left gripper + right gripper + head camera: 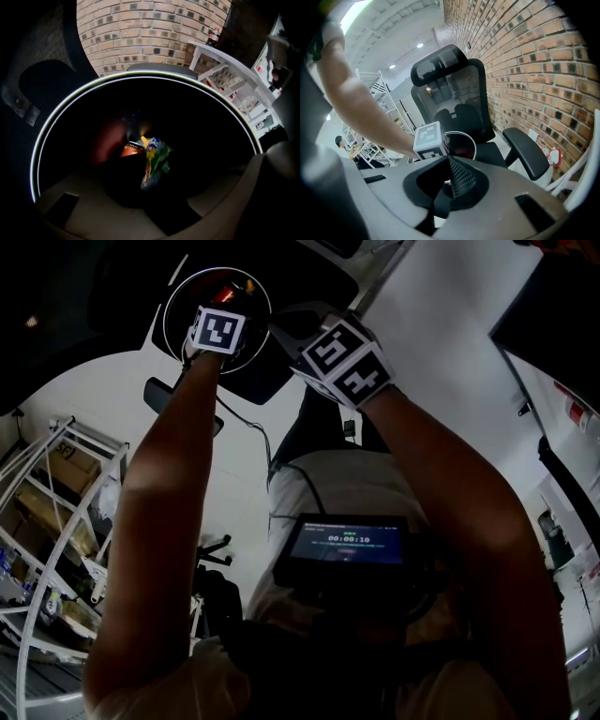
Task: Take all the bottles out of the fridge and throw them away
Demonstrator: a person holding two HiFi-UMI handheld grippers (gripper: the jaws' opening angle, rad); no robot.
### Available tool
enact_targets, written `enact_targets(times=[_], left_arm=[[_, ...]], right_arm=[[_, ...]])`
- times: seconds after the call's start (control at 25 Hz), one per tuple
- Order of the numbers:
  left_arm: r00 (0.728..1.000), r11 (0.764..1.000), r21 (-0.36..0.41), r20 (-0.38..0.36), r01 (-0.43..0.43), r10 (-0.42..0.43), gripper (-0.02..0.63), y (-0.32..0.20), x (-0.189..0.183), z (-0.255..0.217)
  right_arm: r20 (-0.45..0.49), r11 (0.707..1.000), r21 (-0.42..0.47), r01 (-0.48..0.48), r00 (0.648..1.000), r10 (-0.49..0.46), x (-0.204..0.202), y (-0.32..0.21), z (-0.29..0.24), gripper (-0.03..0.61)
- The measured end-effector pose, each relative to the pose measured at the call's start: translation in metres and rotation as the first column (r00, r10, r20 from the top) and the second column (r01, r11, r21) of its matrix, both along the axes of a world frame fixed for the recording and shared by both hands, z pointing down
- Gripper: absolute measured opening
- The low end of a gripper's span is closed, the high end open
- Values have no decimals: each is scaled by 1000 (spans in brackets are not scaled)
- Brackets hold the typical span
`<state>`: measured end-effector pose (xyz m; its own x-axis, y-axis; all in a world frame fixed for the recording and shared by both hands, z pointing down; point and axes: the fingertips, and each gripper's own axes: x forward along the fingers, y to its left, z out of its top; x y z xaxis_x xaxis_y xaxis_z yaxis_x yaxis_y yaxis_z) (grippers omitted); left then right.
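Left gripper view: left gripper (140, 194) is hanging over the bin (154, 75), released, bottle (152, 161) dropping inside. Right gripper (450, 185), near the bin, is clenched and empty. The discard step appears to be finishing; likely a fridge trip next.

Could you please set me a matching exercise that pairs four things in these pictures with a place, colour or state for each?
Things:
1. bin
2. office chair
3. cola bottle
4. screen

Descriptions:
A. stands on the white shelf
B. lit, in front of the person's chest
C. round, with a white rim
D. has a headrest and an armrest

Pairs: 1-C; 2-D; 3-A; 4-B
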<state>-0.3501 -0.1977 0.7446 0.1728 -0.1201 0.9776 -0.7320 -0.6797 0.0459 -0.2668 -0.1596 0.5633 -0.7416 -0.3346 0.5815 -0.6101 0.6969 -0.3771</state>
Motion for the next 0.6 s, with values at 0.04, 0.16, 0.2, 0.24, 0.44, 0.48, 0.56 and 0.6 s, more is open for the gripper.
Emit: enact_targets(times=[0.04,0.16,0.2,0.24,0.44,0.48,0.56,0.6], left_arm=[[1000,1000,5,8,1,-1,206,-1,-2,0],[1000,1000,5,25,9,-10,259,0,-8,-2],[1000,1000,12,28,10,-11,259,0,-9,-4],[999,1000,24,31,11,-12,261,0,-10,-8],[999,991,134,35,-6,2,168,-2,-13,-40],[999,989,150,34,-14,9,152,-1,-13,-44],[999,983,180,43,-27,20,53,-1,-17,-52],[999,980,195,49,-28,19,21,-2,-20,-57]], right_arm=[[3,1000,7,-5,1000,5,1,-2,-2,5],[21,1000,22,-20,1000,19,4,-6,-8,5],[23,999,24,-26,999,25,7,-7,-9,5],[22,999,26,-32,999,31,10,-7,-10,5],[38,998,41,-54,998,53,25,-5,-30,5],[41,997,46,-58,998,57,27,-5,-32,5],[46,996,53,-67,997,65,30,-5,-34,5],[49,996,57,-72,996,69,31,-4,-35,5]])
